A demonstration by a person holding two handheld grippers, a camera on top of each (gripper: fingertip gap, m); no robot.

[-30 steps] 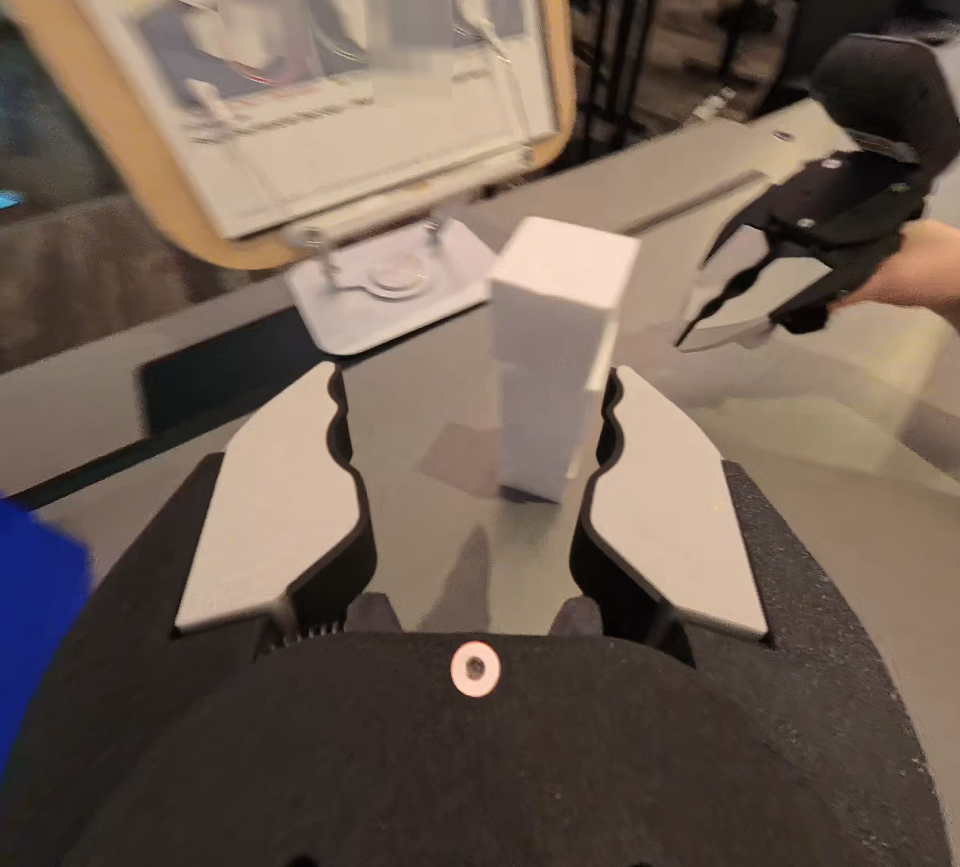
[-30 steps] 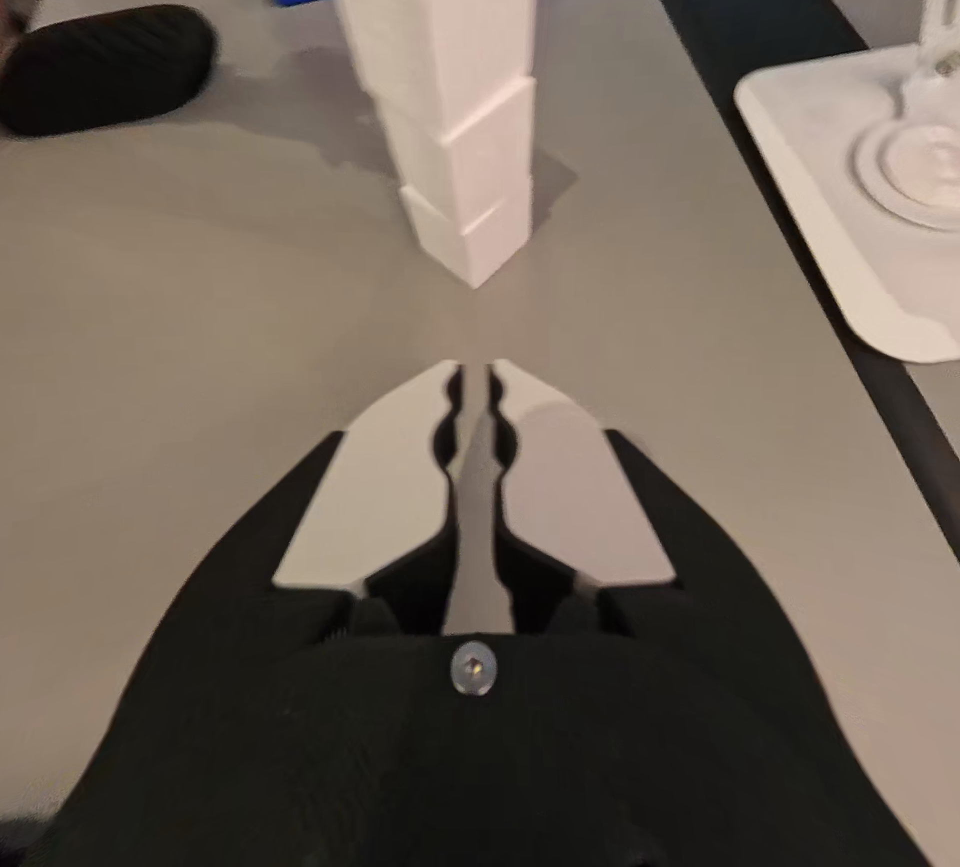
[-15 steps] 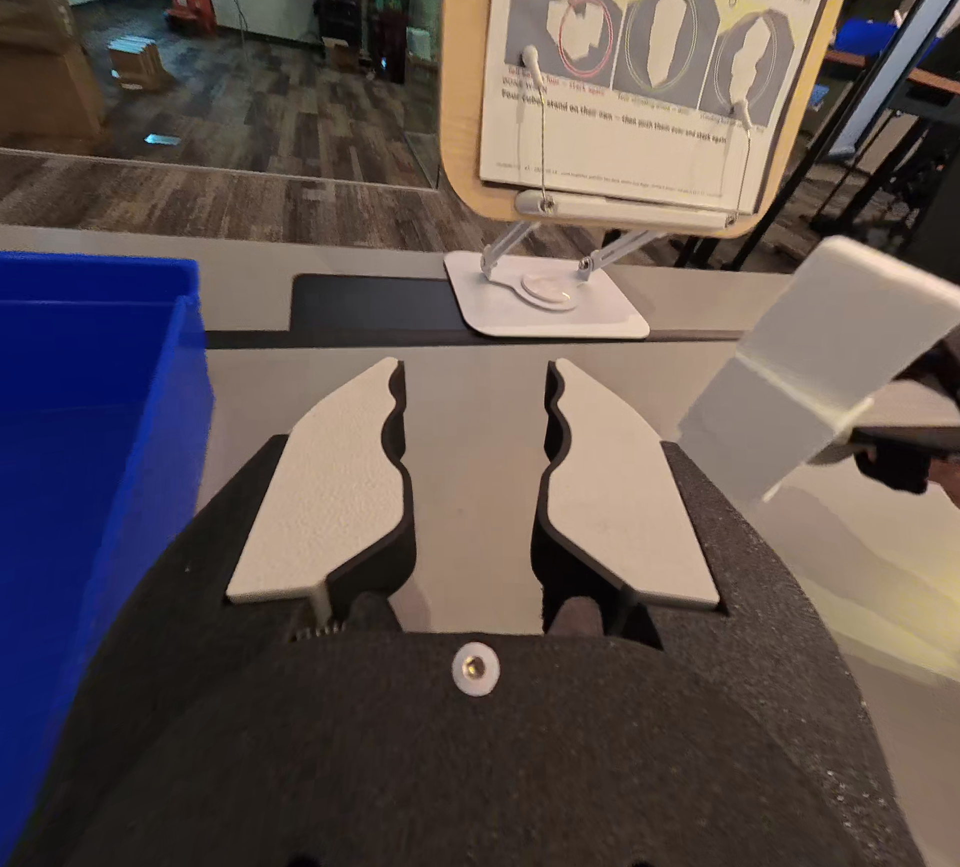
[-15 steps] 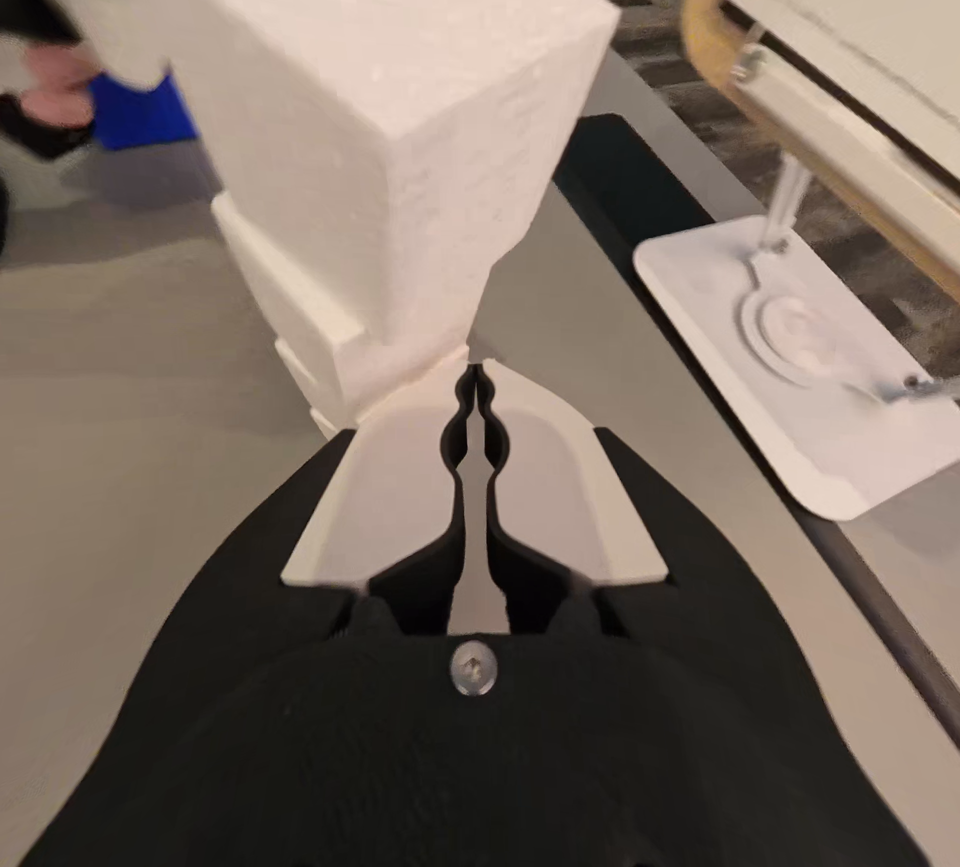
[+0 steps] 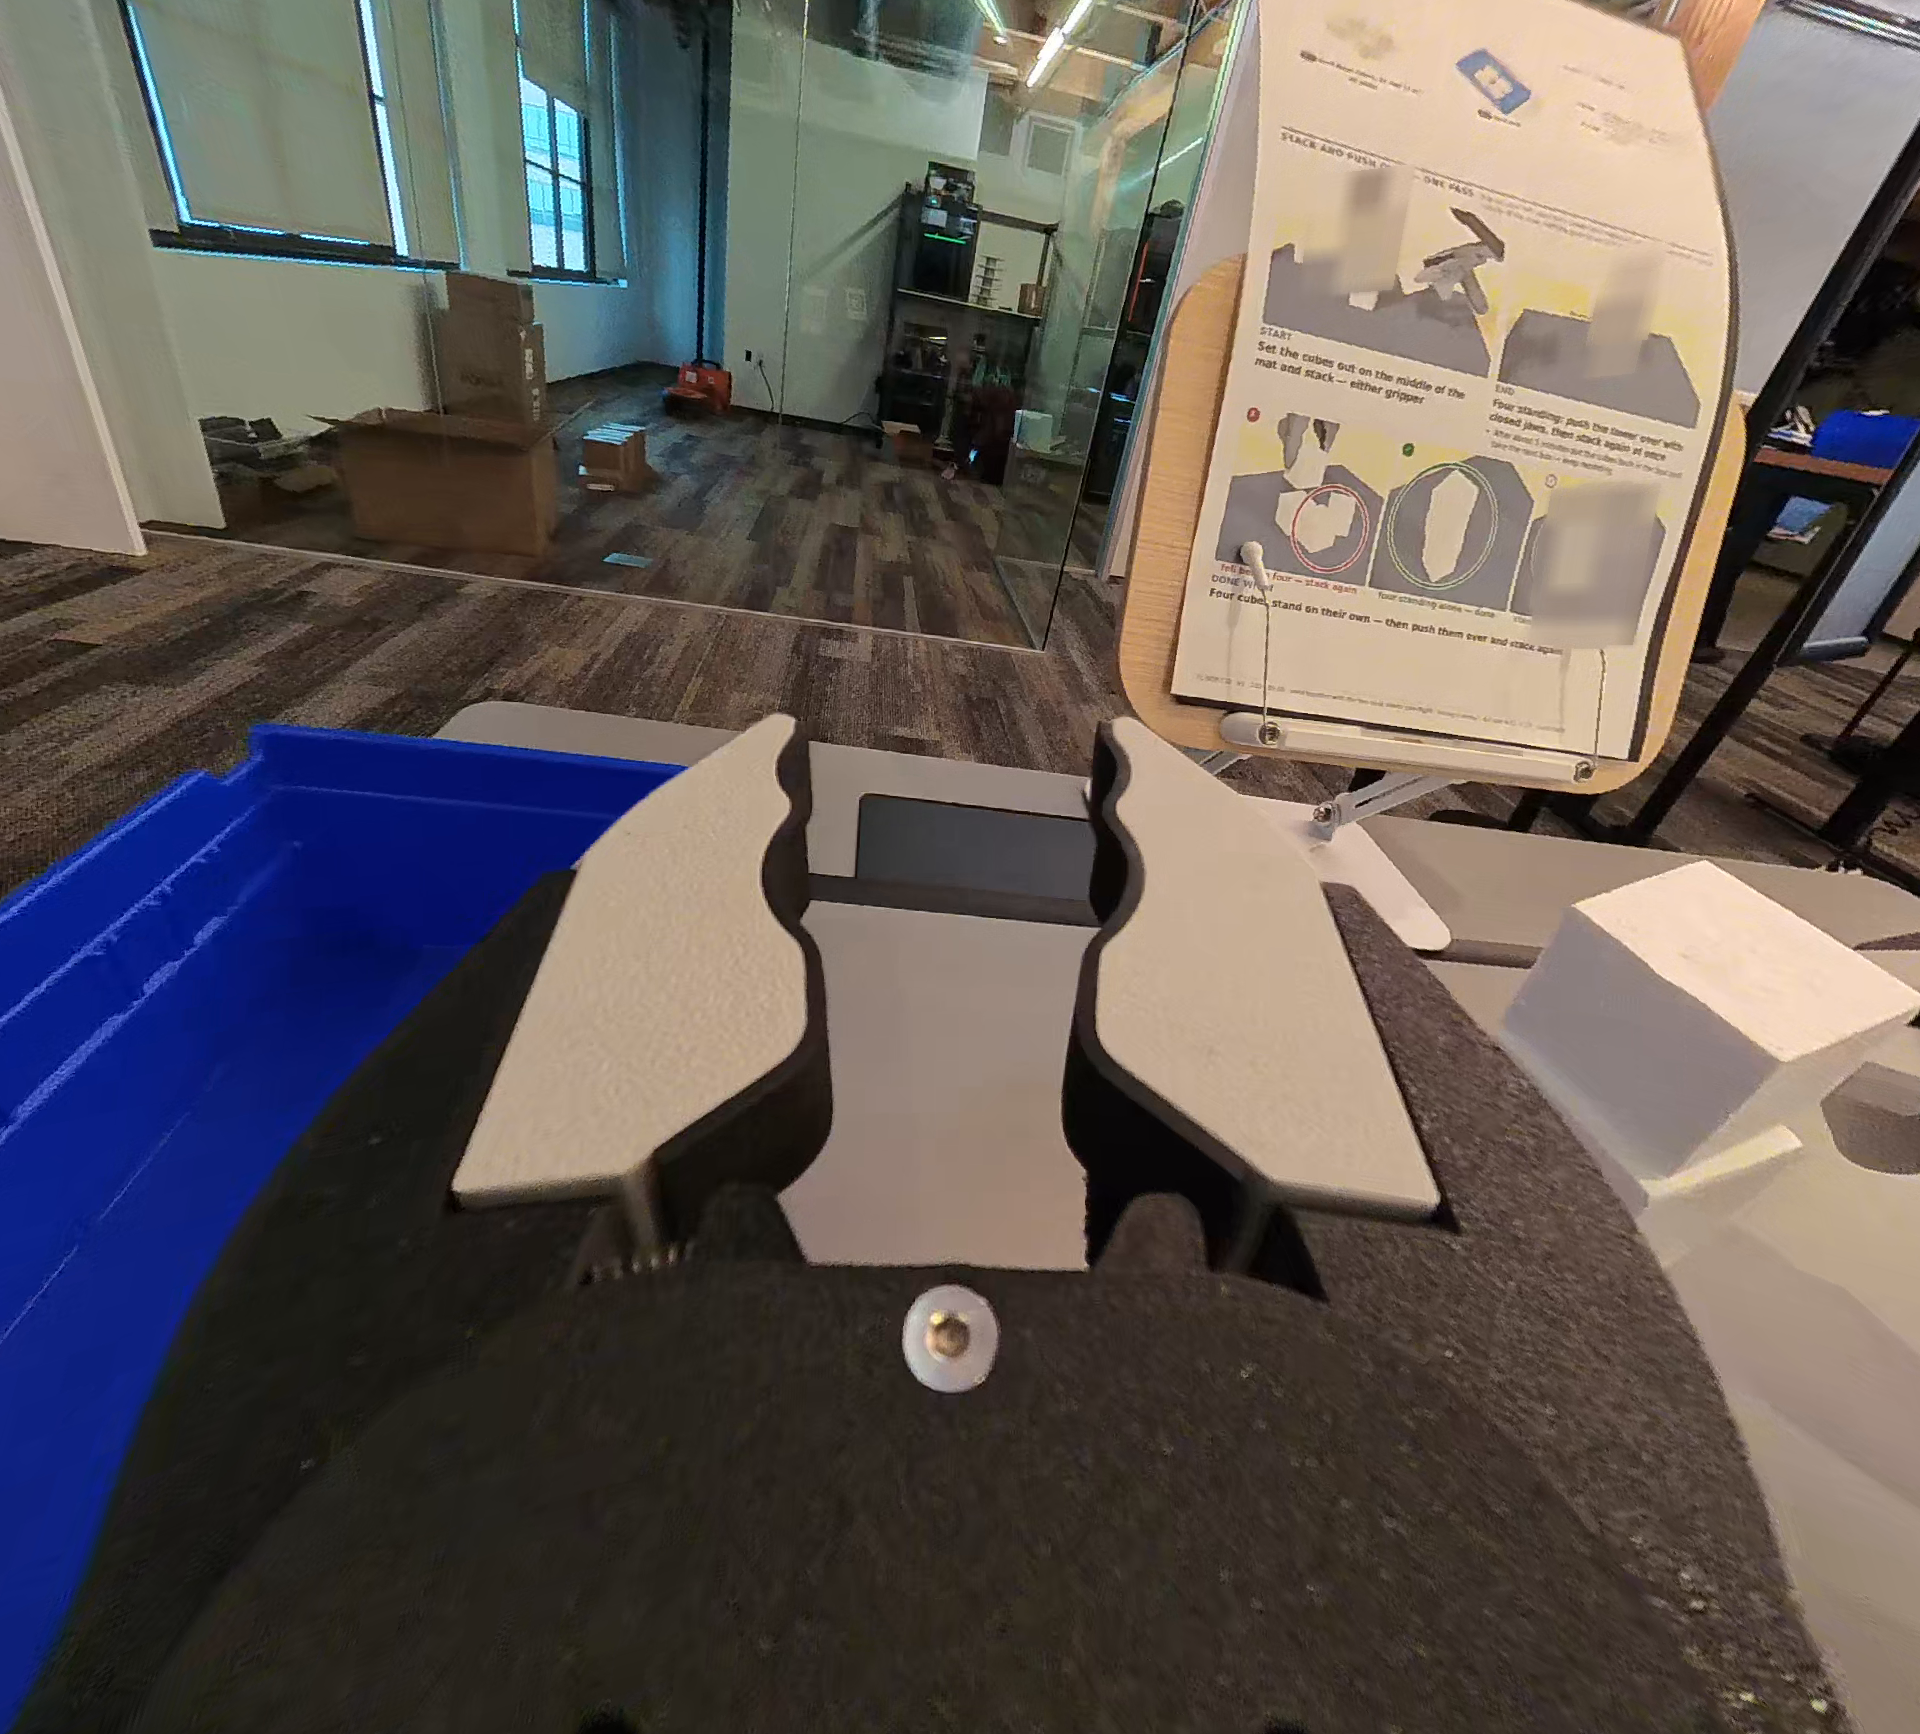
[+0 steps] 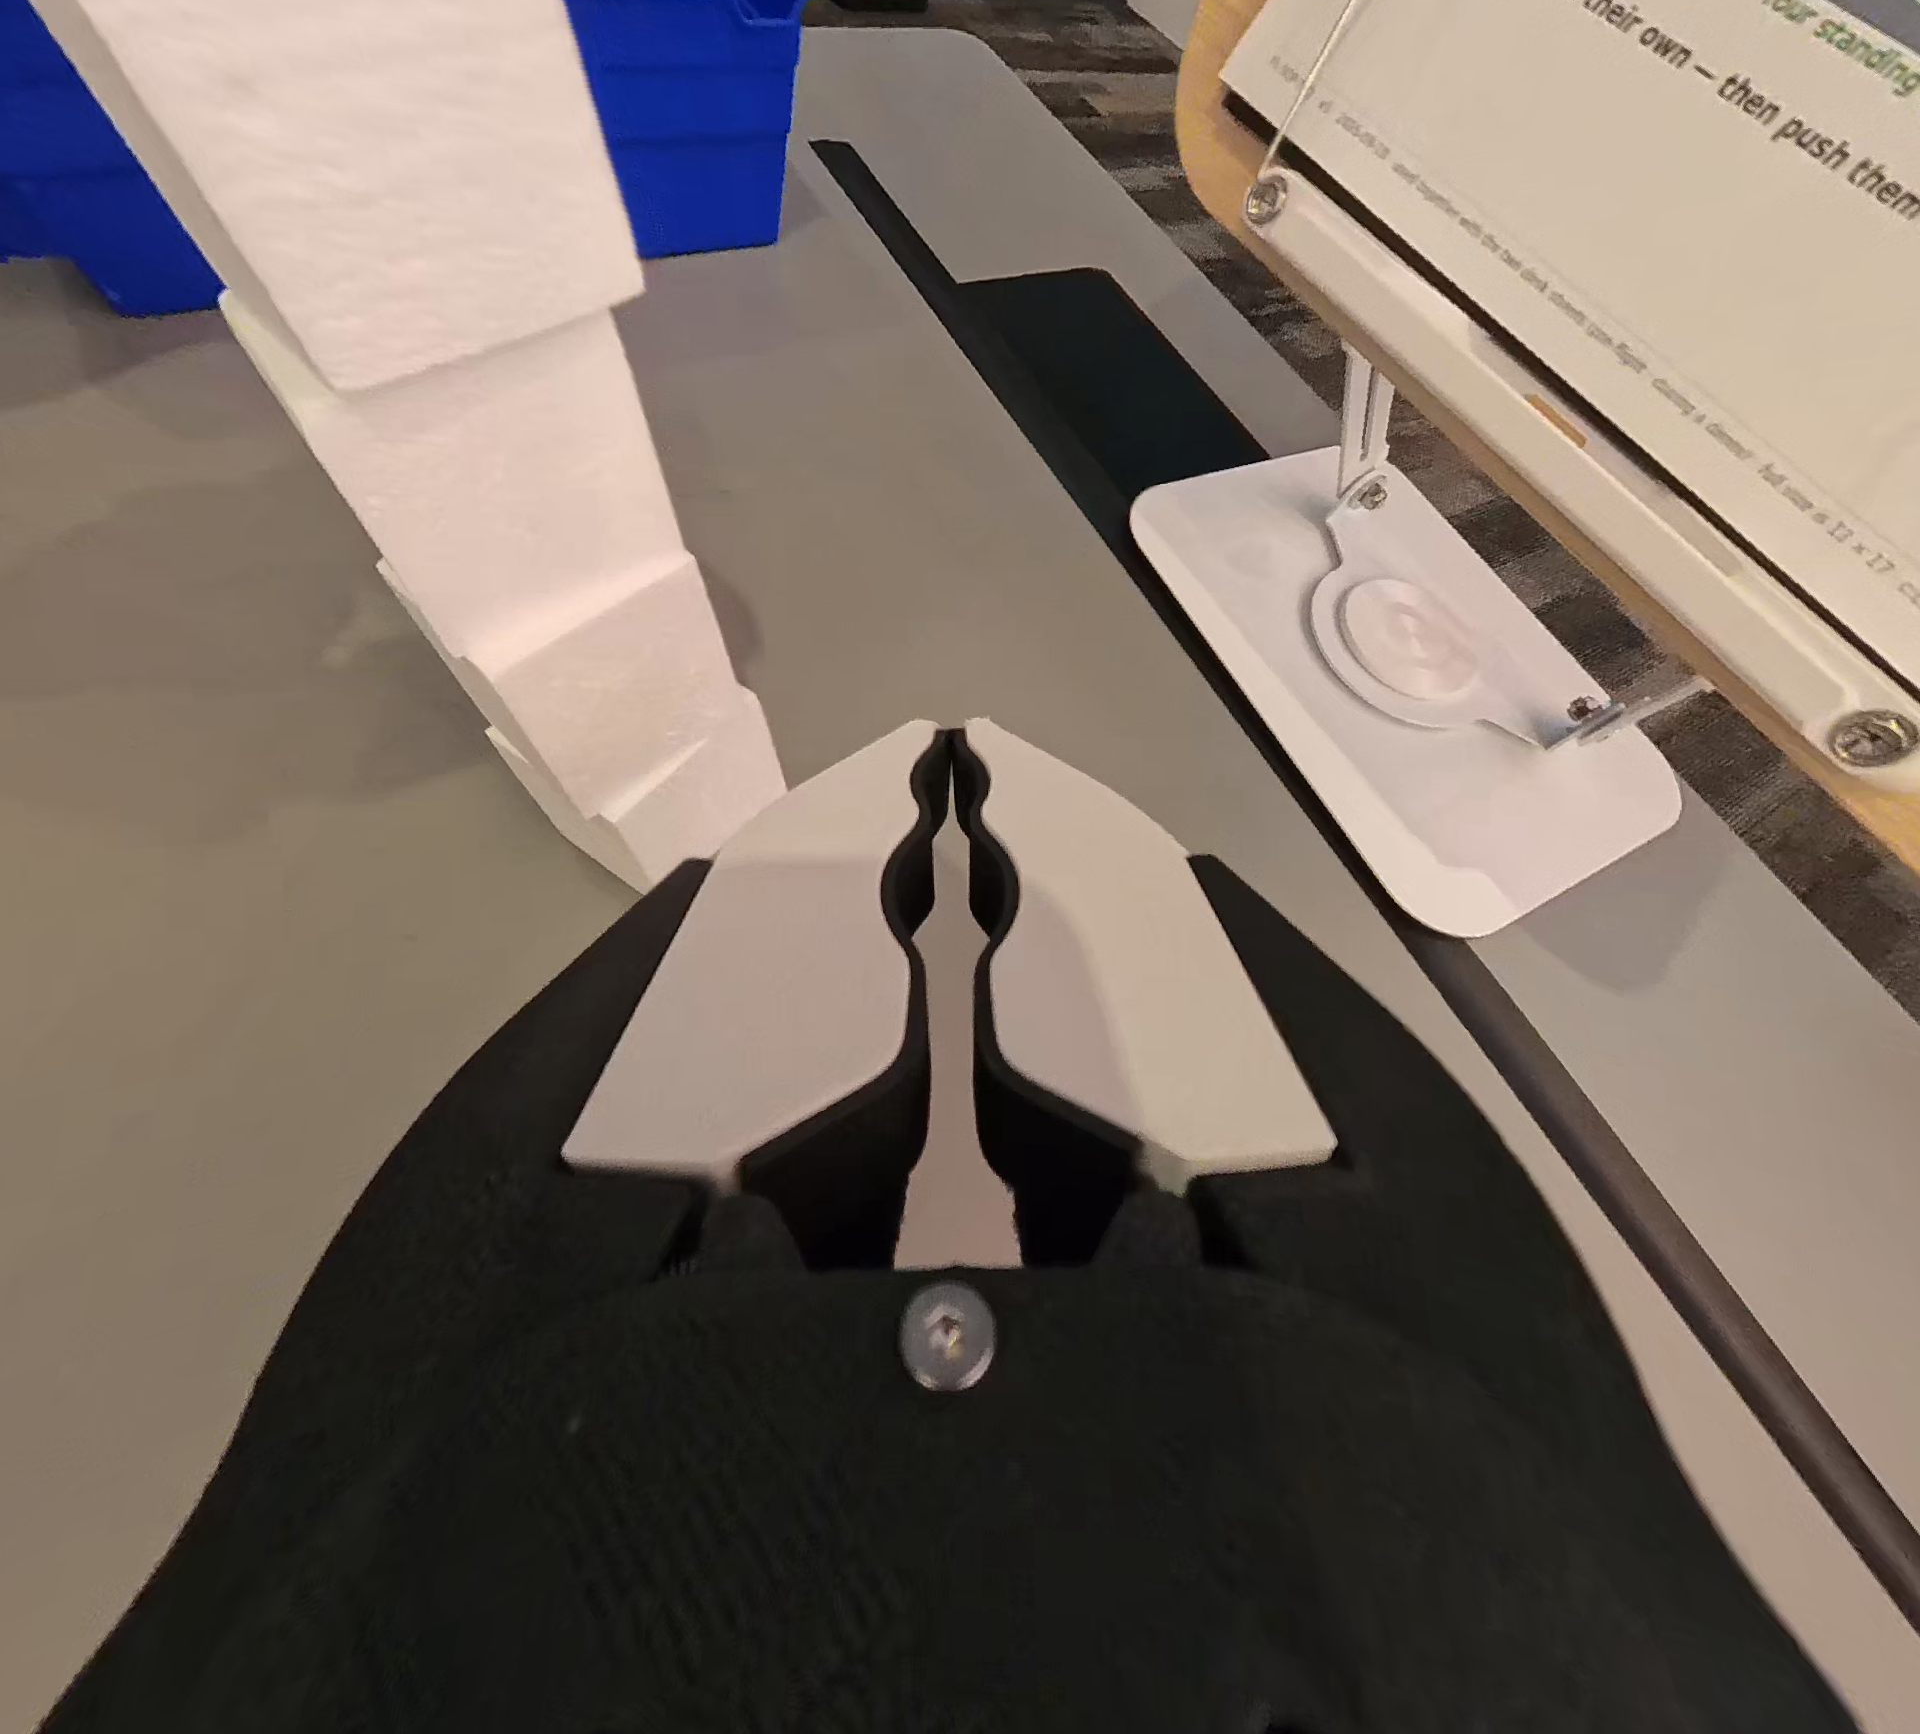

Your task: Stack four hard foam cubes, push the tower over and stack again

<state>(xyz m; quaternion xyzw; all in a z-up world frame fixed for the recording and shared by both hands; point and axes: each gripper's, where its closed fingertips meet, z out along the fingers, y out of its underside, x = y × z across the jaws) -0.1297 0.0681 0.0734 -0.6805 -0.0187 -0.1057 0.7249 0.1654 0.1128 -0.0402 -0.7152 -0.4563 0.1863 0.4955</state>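
A tower of white hard foam cubes stands on the grey table, with its cubes set slightly askew on one another. Its top cube fills the upper left of the right wrist view. My right gripper is shut and empty, with its tips just right of the tower's base. The left wrist view shows the top cube at the right edge, with a second cube below it. My left gripper is open and empty, well to the left of the cubes.
A blue bin sits at the left of my left gripper and also shows behind the tower in the right wrist view. A wooden document stand with a printed sheet rests on a white base at the table's far edge. There is about 30 cm between the tips of the two grippers.
My left gripper has drawn back from around the tower and swung left toward the bin. My right gripper, still shut, has closed in on the tower and now sits beside its base.
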